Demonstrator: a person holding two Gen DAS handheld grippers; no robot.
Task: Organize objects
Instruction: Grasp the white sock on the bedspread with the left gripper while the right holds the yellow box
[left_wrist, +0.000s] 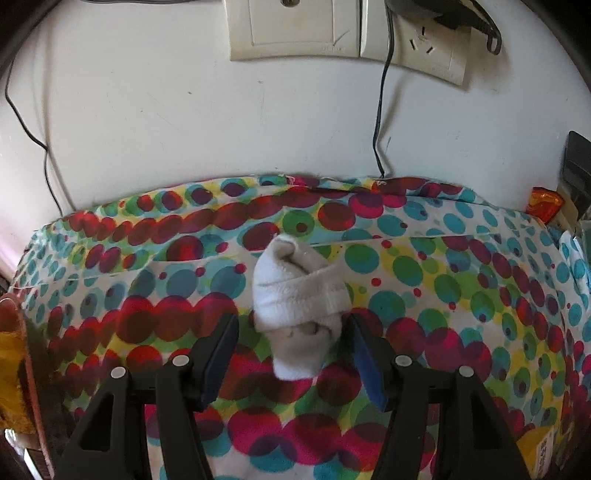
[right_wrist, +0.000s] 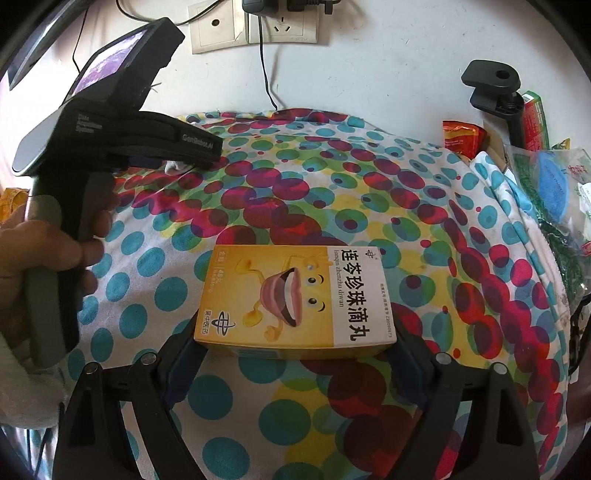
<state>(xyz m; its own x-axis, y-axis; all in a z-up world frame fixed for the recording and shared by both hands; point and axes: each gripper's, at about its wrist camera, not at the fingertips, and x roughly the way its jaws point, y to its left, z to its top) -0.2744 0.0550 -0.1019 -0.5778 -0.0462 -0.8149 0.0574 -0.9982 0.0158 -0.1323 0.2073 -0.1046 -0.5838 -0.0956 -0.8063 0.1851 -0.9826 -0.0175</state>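
While the left gripper (left_wrist: 291, 332) stands open around the rolled white sock (left_wrist: 301, 295), gripping nothing, the medicine box (right_wrist: 295, 301) sits clamped between the right gripper (right_wrist: 295, 350) fingers; both rest on the spotted cloth (right_wrist: 424, 221).

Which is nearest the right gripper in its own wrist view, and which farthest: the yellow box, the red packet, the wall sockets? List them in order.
1. Yellow box: between the right gripper's fingers.
2. Red packet: far right, at the cloth's back edge.
3. Wall sockets: top, on the wall behind.
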